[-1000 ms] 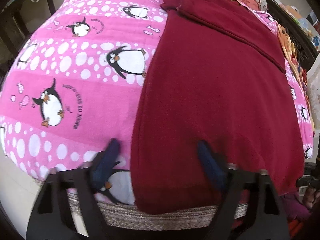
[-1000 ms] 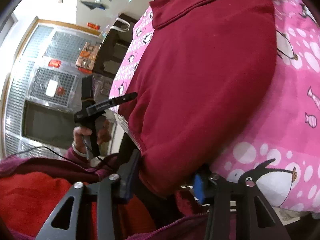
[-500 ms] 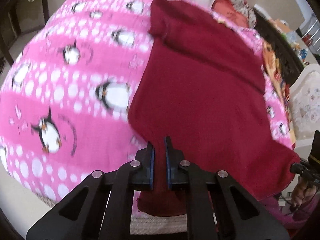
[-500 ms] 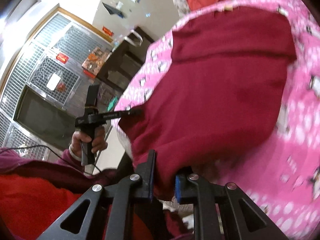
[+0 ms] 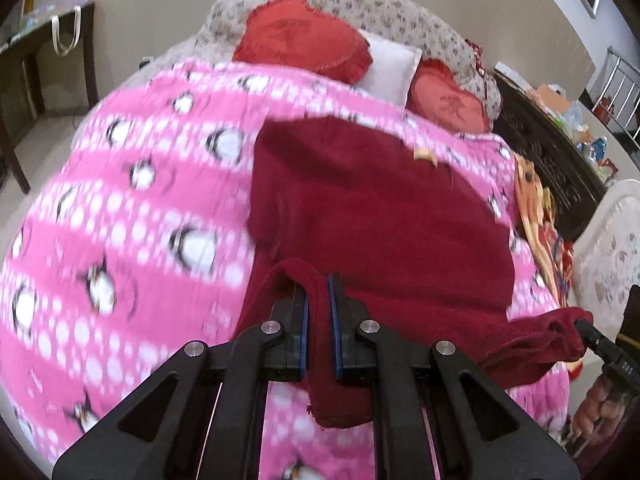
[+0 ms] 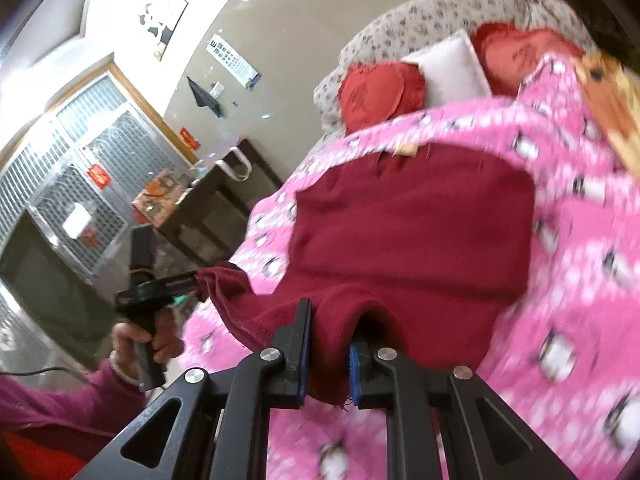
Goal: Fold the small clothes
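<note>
From the left wrist, the left gripper (image 5: 318, 320) pinches one near hem corner of the dark red knit sweater (image 5: 380, 208) lying on the pink penguin-print blanket (image 5: 120, 220), while from the right wrist the right gripper (image 6: 326, 360) clamps the other corner, lifted, the fold barely begun.

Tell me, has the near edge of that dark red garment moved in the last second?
Yes. Pinched by both the left gripper and right gripper, the garment's near edge has lifted off the pink penguin blanket, toward the pillows.

Bright indoor light, motion blur
</note>
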The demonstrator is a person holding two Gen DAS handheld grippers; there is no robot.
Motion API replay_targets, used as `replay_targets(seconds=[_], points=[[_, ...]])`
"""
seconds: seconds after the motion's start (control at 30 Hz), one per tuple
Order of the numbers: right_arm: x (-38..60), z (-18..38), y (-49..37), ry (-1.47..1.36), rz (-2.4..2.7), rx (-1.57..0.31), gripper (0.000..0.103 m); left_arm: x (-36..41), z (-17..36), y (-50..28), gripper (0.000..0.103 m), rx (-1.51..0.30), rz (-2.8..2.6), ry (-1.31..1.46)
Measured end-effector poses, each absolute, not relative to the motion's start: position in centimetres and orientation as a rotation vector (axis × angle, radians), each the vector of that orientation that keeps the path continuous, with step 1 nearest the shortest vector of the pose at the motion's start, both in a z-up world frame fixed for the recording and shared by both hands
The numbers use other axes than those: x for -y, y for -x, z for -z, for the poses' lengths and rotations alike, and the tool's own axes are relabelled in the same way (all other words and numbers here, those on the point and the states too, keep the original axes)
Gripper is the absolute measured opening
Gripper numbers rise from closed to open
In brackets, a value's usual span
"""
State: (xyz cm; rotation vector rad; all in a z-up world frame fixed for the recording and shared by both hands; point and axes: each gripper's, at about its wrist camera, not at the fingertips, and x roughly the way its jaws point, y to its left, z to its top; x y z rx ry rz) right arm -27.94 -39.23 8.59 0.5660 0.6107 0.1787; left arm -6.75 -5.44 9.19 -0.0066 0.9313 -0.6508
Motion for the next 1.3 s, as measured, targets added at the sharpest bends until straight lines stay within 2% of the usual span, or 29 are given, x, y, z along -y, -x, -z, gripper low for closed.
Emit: replay_targets(seconds=[0.17, 0.53, 0.97, 1.03, 1.1, 1.13, 1.27, 1.3], points=[[42.7, -9.2, 24.7, -0.548, -0.101, -0.596, 0.014, 8.8, -10.7, 3.3, 0.008, -0.874, 0.632, 0.001], [48.0, -9.8, 15.4, -0.527, -0.027, -0.61, 0.014, 14.2, -9.7, -3.1, 0.008, -0.874, 0.573, -0.013], [52.9, -6.3, 7.2, -0.631, 0.028, -0.759, 0.016, 15.3, -6.7, -9.5, 0.009, -1.012, 0.549, 0.089], [53.4, -7.0, 7.1, -0.665, 0.004, -0.735, 0.02, 15.4, -7.1, -9.5, 0.012, -1.019, 0.557, 0.06], [53.9, -7.3, 7.1, -0.709, -0.019, -0.723, 0.04, 15.5, -7.3, -9.6, 0.014, -1.03, 0.572, 0.04], [54.1, -7.3, 7.1, -0.735, -0.019, -0.729, 0.045, 15.6, -7.3, -9.6, 0.015, -1.034, 0.577, 0.036], [54.9, -8.3, 9.1, -0.753, 0.048, -0.713, 0.047, 15.6, -8.0, -9.5, 0.016, -1.029, 0.599, 0.029], [55.0, -8.5, 9.7, -0.758, 0.061, -0.706, 0.047, 15.6, -8.2, -9.5, 0.019, -1.03, 0.61, 0.036]])
